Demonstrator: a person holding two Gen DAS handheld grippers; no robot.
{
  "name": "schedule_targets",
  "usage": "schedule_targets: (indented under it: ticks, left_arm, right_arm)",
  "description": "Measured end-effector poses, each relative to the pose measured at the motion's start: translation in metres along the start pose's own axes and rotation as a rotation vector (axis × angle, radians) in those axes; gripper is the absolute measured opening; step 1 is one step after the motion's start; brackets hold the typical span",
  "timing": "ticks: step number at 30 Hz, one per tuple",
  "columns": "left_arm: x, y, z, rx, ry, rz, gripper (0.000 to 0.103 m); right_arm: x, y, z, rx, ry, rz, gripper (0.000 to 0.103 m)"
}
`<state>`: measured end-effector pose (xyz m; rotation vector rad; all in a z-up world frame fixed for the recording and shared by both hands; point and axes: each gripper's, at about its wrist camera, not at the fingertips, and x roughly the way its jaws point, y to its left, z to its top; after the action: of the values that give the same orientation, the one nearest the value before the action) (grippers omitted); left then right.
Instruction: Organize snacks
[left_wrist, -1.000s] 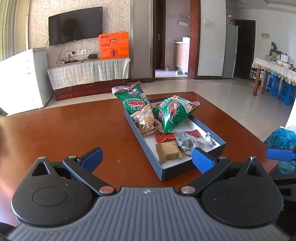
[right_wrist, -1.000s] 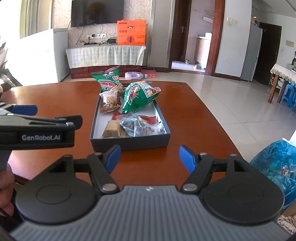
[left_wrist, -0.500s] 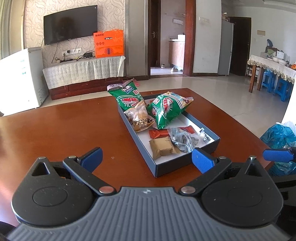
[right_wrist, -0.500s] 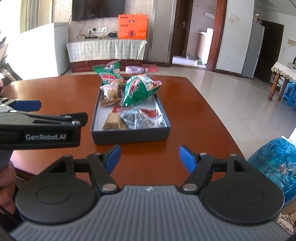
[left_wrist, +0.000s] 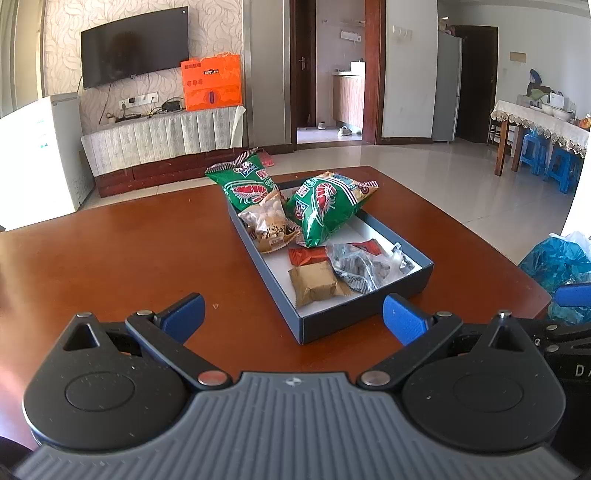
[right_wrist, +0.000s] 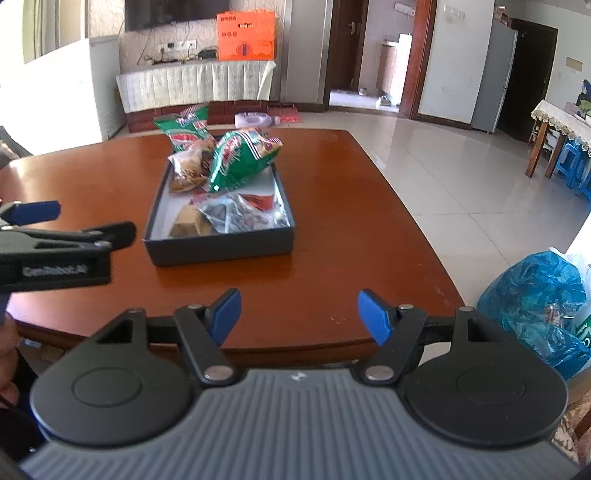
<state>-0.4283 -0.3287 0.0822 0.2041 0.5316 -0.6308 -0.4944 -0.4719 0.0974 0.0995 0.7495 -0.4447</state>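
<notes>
A dark blue box (left_wrist: 354, 321) (right_wrist: 221, 247) sits on the brown wooden table (left_wrist: 110, 251) and holds the snacks. Two green shrimp-chip bags (left_wrist: 325, 210) (right_wrist: 240, 158) lean at its far end, one (left_wrist: 247, 184) overhanging the far rim. A clear bag of nuts (left_wrist: 269, 225), a red packet (left_wrist: 306, 255), a brown packet (left_wrist: 314, 282) and a clear bag of dark pieces (left_wrist: 362, 266) lie inside. My left gripper (left_wrist: 291, 314) hangs open just short of the box's near corner, holding nothing. My right gripper (right_wrist: 299, 314) is open and empty over the table's near edge.
The left gripper's side (right_wrist: 55, 254) shows at the left of the right wrist view. A blue plastic bag (right_wrist: 535, 302) stands on the floor right of the table. Beyond the table are a TV stand, a white freezer (left_wrist: 33, 158) and a doorway.
The right gripper has drawn back from the box, which now looks smaller and farther. In the left wrist view the box sits a little lower and nearer. Both jaws kept their width.
</notes>
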Motion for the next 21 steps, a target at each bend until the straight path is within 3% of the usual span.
schedule_targets:
  ticks: [21]
  left_arm:
    - [0.005,-0.005,-0.005,0.005,0.021,-0.007,0.103]
  right_arm:
    - [0.013,-0.005,0.001,-0.015,0.058,0.009,0.072]
